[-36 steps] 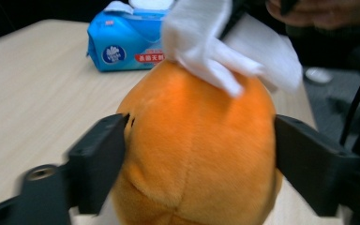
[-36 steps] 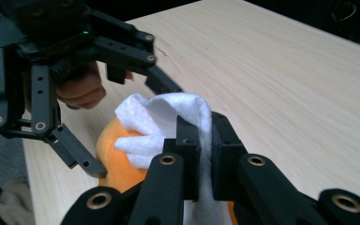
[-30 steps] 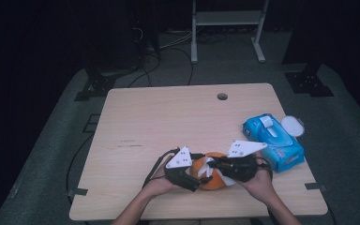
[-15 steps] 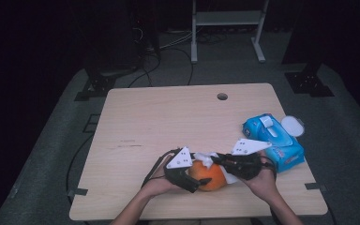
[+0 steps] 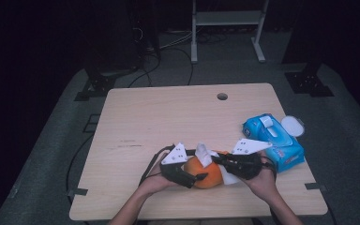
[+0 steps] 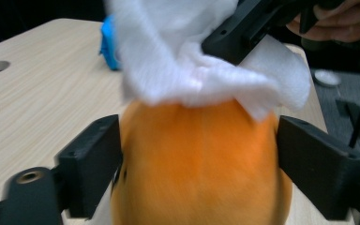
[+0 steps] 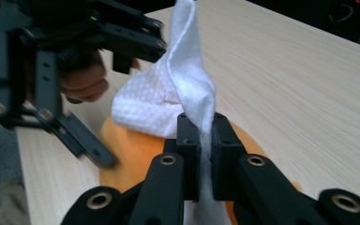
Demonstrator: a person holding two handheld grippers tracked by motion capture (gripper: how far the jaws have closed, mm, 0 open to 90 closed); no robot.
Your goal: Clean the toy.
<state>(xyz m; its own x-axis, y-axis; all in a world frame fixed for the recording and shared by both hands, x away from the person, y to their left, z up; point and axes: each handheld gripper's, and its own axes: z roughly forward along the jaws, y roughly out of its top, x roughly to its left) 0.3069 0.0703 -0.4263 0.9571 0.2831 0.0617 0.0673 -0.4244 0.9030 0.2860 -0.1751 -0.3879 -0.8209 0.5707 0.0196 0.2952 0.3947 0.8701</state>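
Your right gripper [image 7: 199, 133] pinches a white textured wipe [image 7: 168, 96] draped over a round orange fruit [image 7: 131, 152] on the wooden table [image 7: 309, 89].

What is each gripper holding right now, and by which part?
The right gripper pinches the white wipe at a bunched fold, draped over the orange. The left gripper has its fingers on the orange's two sides; its jaws have just been opening.
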